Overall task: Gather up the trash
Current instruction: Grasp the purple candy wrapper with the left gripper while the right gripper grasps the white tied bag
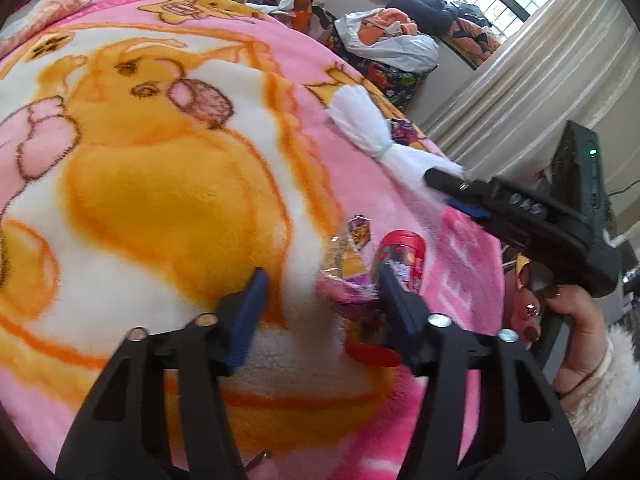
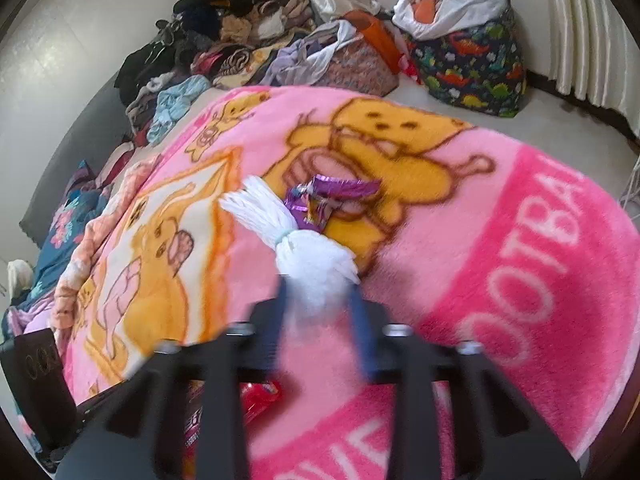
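Observation:
A white tied plastic bag (image 2: 304, 240) lies on the pink cartoon blanket (image 2: 500, 220); it also shows in the left wrist view (image 1: 368, 120). My right gripper (image 2: 320, 312) has its fingers on both sides of the bag's near end, closing on it. A purple wrapper (image 2: 324, 196) lies just behind the bag. My left gripper (image 1: 320, 292) is open over the blanket (image 1: 160, 160). A red-capped small bottle (image 1: 396, 264) and crumpled pink and clear wrappers (image 1: 348, 264) lie by its right finger (image 1: 400, 304). The right gripper (image 1: 444, 188) shows at the right.
Piles of clothes (image 2: 224, 48) lie on the floor beyond the bed. A dinosaur-print bag (image 2: 476, 60) stuffed with white plastic stands near the curtains (image 2: 580, 20). A red packet (image 2: 256, 400) lies under my right gripper.

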`<state>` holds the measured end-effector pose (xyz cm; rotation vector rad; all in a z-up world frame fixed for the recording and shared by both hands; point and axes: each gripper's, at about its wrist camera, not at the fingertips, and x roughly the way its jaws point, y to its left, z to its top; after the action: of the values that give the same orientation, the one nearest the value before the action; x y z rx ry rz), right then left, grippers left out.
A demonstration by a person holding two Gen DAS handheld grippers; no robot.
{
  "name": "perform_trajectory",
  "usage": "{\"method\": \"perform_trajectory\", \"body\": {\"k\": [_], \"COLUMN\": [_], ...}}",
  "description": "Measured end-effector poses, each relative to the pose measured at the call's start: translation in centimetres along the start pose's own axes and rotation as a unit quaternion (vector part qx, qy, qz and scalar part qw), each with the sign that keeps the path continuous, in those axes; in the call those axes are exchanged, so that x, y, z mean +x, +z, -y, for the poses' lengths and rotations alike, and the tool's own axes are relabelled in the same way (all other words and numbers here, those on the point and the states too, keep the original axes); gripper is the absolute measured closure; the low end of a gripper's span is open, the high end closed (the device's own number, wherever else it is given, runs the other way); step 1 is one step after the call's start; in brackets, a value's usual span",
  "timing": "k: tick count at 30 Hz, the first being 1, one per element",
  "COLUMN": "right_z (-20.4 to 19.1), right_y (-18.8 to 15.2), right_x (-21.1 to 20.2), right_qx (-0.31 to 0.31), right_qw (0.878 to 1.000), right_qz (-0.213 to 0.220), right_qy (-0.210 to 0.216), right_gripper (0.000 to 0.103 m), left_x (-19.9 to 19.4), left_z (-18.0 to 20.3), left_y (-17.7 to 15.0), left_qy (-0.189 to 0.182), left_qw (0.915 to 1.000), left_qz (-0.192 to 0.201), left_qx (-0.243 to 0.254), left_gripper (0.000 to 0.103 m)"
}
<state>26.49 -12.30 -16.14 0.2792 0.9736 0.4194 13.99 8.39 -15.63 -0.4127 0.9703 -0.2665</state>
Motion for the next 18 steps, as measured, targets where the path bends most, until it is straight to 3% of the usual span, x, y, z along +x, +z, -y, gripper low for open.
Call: {"method": "perform_trajectory", "body": {"k": [4,10,18], "right_z": [-0.3,-0.6,-1.3], "right_y": [-0.8,-1.9,-2.8], "right_x": [-0.9,-3.3,-6.3], "right_qx": [-0.006,-0.014,-0.021], "right_qw": [1.0,1.0,0.999], "right_qz": [0.009,0.021,0.041], "right_qy": [0.006,0.008,0.005], "right_gripper": [0.086,0.087,0.087], "left_x": [0.4,0.8,-0.5], "left_z": [0.8,1.7,2.6], "left_y": [0.0,-0.4,0.0], "left_qy": [-0.001,0.006,0.019], "left_qw": [0.9999,0.9994,0.9991], "left_qz": [-0.007,-0.012,0.011], "left_qx": [0.013,0.03,0.036], "left_gripper": [0.079,0.084,0.084]}}
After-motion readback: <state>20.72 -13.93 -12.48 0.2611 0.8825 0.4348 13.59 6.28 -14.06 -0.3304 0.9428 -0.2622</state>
